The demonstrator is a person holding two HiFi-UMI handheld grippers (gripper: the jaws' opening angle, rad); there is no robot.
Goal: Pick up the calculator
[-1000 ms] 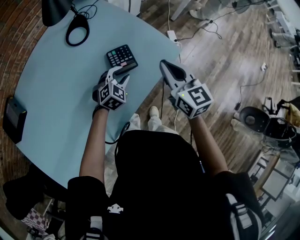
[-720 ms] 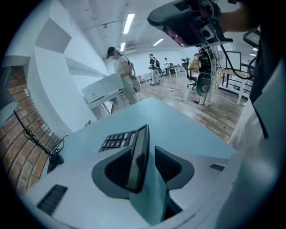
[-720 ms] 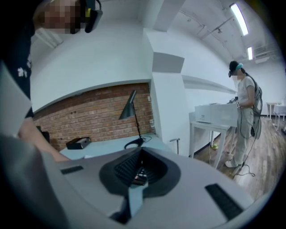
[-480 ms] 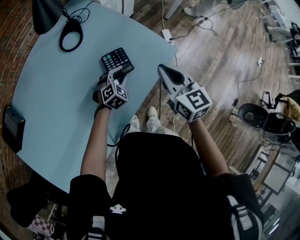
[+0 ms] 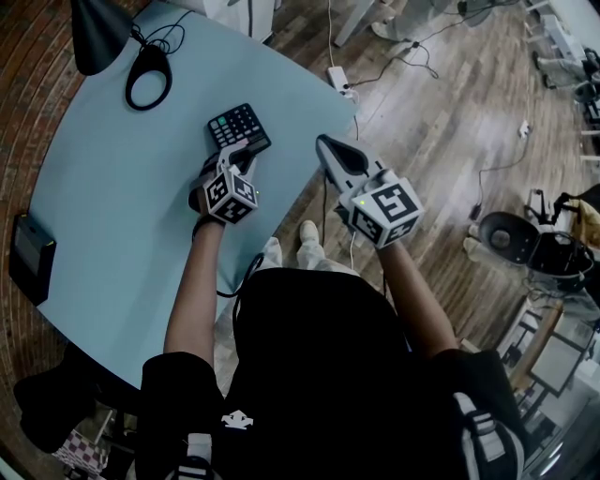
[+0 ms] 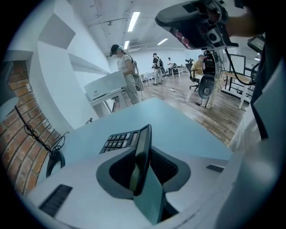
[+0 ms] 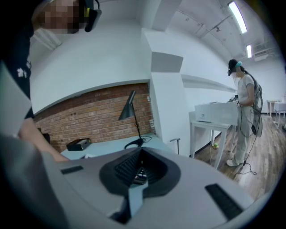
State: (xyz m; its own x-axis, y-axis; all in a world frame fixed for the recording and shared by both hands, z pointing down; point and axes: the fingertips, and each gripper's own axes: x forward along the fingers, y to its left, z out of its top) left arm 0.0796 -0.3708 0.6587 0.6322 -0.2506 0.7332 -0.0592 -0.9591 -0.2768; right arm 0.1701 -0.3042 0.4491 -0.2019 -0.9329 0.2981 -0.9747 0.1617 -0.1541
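The black calculator lies on the pale blue table near its right edge. My left gripper points down at the calculator's near end. In the left gripper view the calculator stands edge-on between the jaws. They are closing, and a thin gap still shows on each side of it. My right gripper hangs off the table's right side above the wooden floor, jaws together and holding nothing. The right gripper looks level across the table.
A black lamp and a looped black cable sit at the table's far end. A black box lies at the left edge. A power strip and cords lie on the floor. Other people stand far off.
The left jaws have narrowed round the calculator's near end. The left hand has barely shifted and the right gripper has stayed where it was.
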